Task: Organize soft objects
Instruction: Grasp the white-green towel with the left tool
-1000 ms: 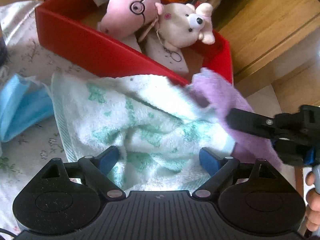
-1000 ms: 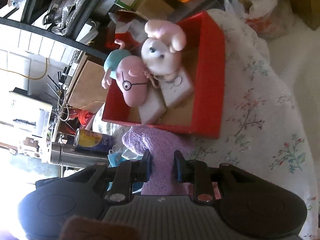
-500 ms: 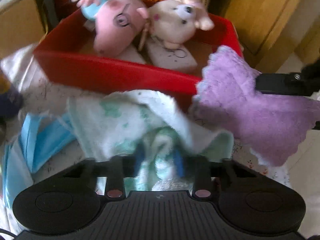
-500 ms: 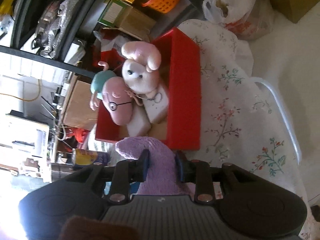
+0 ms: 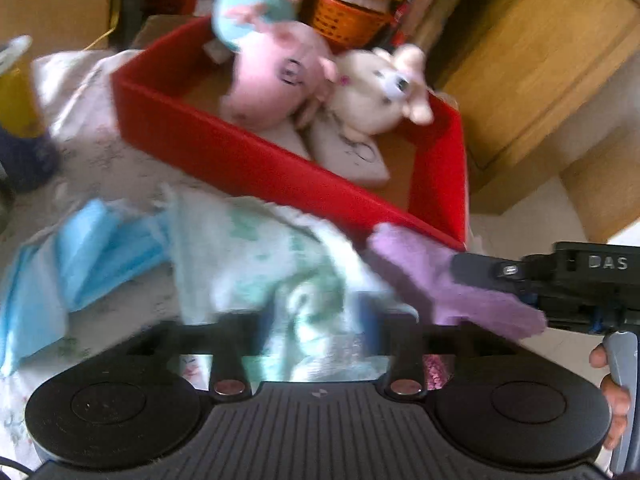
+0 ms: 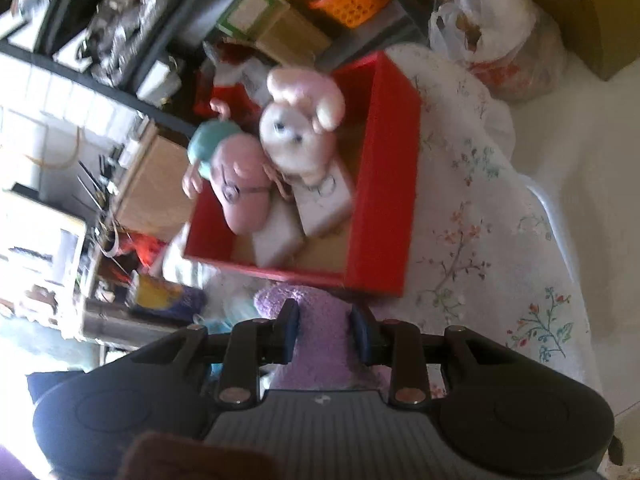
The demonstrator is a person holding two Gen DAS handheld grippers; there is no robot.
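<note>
Right tongs (image 6: pixel 325 326) pinch the purple cloth (image 6: pixel 316 320) (left tongs (image 5: pixel 316 322) opening around the green towel (image 5: pixel 260 256)): lift clear over the red box (image 6: pixel 384 184) wall.

A white cloth with little flowers (image 6: pixel 472 240) covers the desk. Next to it stands a big wooden cupboard (image 5: pixel 532 64), light brown. The floor (image 6: pixel 576 128) is pale and smooth. A plastic bag (image 6: pixel 492 28) sits on it, tied at the top. Behind the desk are dark shelves (image 6: pixel 132 20) packed with boxes and odd things, and an orange basket (image 6: pixel 352 0) sits there too. A cardboard box (image 6: pixel 156 188) stands close by. Bright daylight comes in from one side and makes that corner glow white.
</note>
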